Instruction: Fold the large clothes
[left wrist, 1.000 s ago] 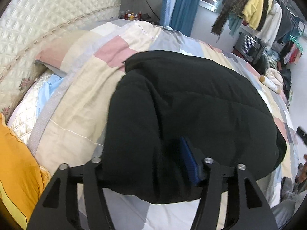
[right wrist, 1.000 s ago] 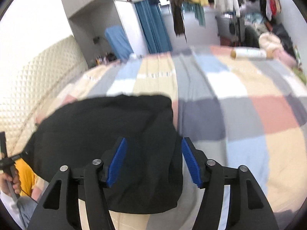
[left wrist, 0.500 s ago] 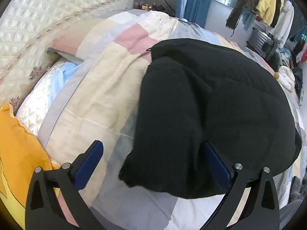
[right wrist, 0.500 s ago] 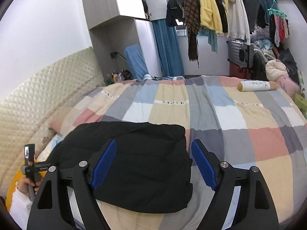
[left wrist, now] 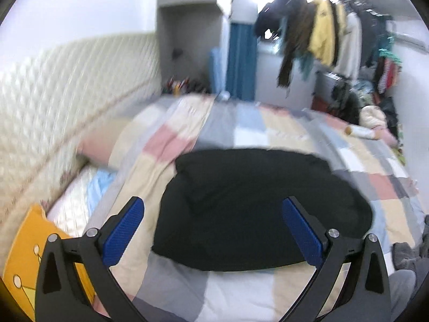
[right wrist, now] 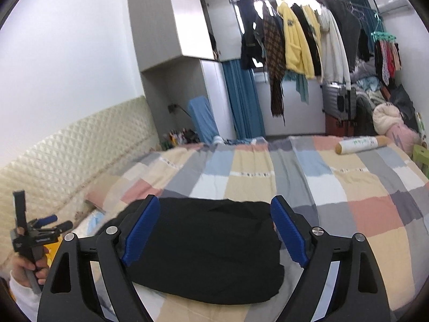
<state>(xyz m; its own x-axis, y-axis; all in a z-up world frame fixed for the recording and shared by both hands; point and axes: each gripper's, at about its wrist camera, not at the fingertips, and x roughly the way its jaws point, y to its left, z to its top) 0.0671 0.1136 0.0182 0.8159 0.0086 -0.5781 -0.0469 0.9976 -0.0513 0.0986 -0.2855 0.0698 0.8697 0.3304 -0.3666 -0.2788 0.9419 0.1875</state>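
A black padded garment point(left wrist: 257, 204) lies folded into a compact block on the patchwork bedspread point(left wrist: 268, 131); it also shows in the right wrist view point(right wrist: 209, 249). My left gripper point(left wrist: 211, 230) is open and empty, held back above the garment's near edge. My right gripper point(right wrist: 214, 230) is open and empty, raised above the garment's near side. The left hand-held gripper point(right wrist: 34, 236) also shows in the right wrist view at far left, lifted off the bed.
A quilted headboard point(right wrist: 67, 155) runs along the left. A yellow cushion point(left wrist: 24, 252) lies at the bed's near left corner. A roll-shaped pillow point(right wrist: 362, 143) lies at the far right. Clothes hang on a rack point(right wrist: 308, 40) beyond the bed.
The left gripper has let go of the black garment, opened wide and pulled back and up. The right gripper has also lifted away. The garment stays folded on the bed.
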